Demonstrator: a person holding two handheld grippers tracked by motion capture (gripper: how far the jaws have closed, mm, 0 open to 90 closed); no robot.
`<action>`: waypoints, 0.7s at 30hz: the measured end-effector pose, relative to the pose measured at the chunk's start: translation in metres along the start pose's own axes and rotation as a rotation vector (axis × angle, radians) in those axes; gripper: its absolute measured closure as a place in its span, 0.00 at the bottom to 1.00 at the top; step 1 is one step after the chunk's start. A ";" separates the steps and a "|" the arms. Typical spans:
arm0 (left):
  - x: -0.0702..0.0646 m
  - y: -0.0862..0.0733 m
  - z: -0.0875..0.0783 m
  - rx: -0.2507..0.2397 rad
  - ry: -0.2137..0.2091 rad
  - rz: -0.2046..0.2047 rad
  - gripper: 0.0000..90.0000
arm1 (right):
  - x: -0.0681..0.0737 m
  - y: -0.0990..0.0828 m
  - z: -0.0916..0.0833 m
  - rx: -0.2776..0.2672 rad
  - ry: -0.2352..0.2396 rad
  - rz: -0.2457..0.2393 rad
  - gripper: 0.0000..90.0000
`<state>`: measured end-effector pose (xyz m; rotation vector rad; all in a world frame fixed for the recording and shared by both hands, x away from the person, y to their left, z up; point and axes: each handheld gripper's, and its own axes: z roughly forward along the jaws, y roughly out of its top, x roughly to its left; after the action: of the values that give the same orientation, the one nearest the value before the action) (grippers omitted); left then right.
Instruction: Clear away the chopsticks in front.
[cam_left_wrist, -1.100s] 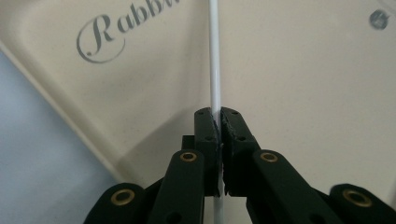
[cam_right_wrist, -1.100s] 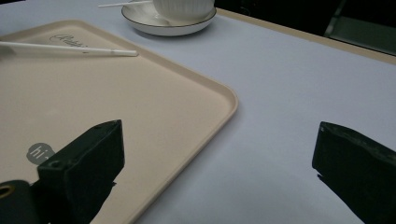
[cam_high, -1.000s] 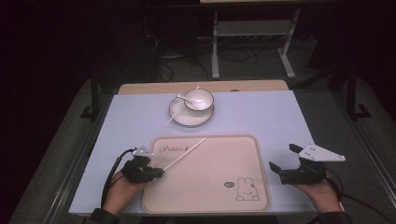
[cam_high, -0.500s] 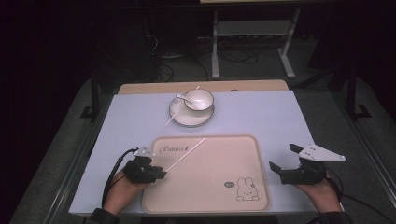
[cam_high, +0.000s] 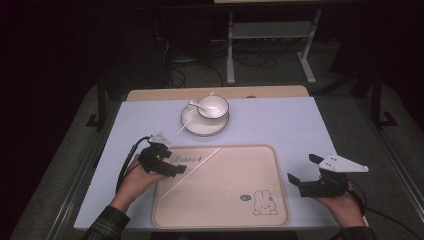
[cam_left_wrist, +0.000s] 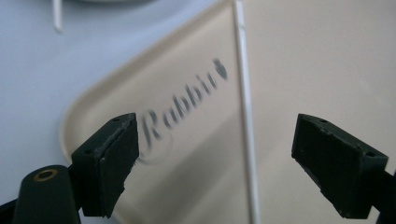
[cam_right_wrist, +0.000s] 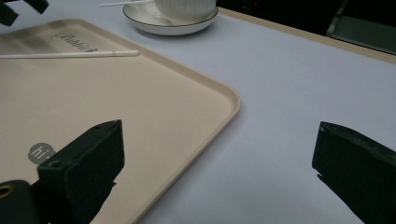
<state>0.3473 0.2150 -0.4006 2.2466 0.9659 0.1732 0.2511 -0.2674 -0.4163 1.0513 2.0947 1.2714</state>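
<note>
Scanning from the left, we note the left gripper (cam_high: 167, 167) over the tray's (cam_high: 280, 200) near-left corner, fingers just spread wide, nothing pinched; the white chopstick (cam_high: 190, 173) lies loose on the tray below. Farther back, a cup (cam_high: 212, 106) sits on a saucer (cam_high: 192, 127). Right gripper (cam_high: 307, 184): fingers spread, empty.

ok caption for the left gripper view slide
Open left gripper above a thin white chopstick lying on the beige plastic tray.

A dim lab or recording room: a table (cam_high: 300, 125) under pale blue covering stands on grey carpet, with a metal stand (cam_high: 270, 45) and loose cables (cam_high: 185, 70) behind (walls lost in darkness).
</note>
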 end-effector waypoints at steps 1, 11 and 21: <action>0.003 0.005 0.001 -0.007 0.003 0.006 0.15 | 0.000 0.000 0.000 -0.002 0.000 0.000 0.02; 0.028 0.060 0.021 -0.050 0.053 0.065 0.15 | -0.001 0.000 0.000 -0.003 0.000 0.003 0.02; 0.056 0.100 0.055 -0.040 0.153 0.066 0.32 | -0.002 -0.001 -0.002 -0.007 0.006 0.009 0.02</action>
<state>0.4668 0.1751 -0.3870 2.2555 0.9594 0.3949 0.2505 -0.2702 -0.4168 1.0557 2.0912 1.2867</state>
